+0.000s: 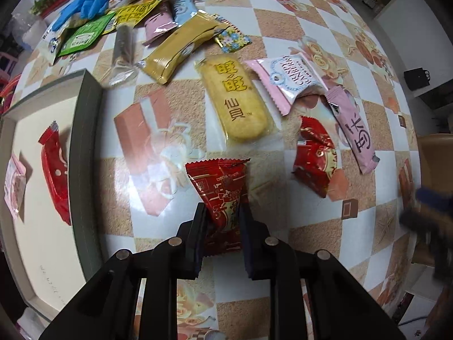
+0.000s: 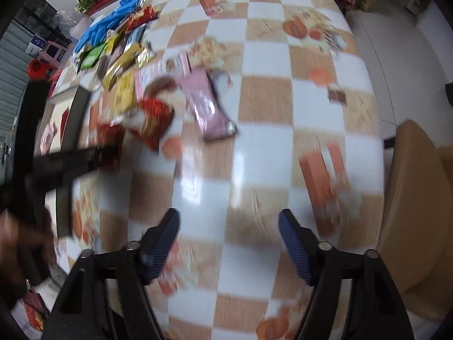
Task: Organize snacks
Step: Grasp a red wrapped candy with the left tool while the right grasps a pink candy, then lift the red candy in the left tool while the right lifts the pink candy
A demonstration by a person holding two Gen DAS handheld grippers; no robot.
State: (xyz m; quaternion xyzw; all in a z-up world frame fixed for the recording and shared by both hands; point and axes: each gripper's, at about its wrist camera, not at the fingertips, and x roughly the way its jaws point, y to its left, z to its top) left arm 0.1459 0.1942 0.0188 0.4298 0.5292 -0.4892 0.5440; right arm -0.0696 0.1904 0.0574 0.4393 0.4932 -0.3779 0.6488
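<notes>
Your left gripper (image 1: pixel 222 212) points straight down at the bench (image 1: pixel 297 22), its fingers (image 1: pixel 199 221) pinched on the lower end of a red snack packet (image 1: pixel 219 184) that lies on the checkered cloth, just right of the grey-walled tray (image 1: pixel 85 130). The tray holds a red packet (image 1: pixel 55 170) and a pink one (image 1: pixel 14 184). Beyond the held packet sits a yellow rice cracker (image 1: pixel 236 99) (flat, label up). Your right gripper (image 2: pixel 229 240) hovers over bare cloth, fingers (image 2: pixel 162 238) spread apart with nothing between them; its view is blurred.
</notes>
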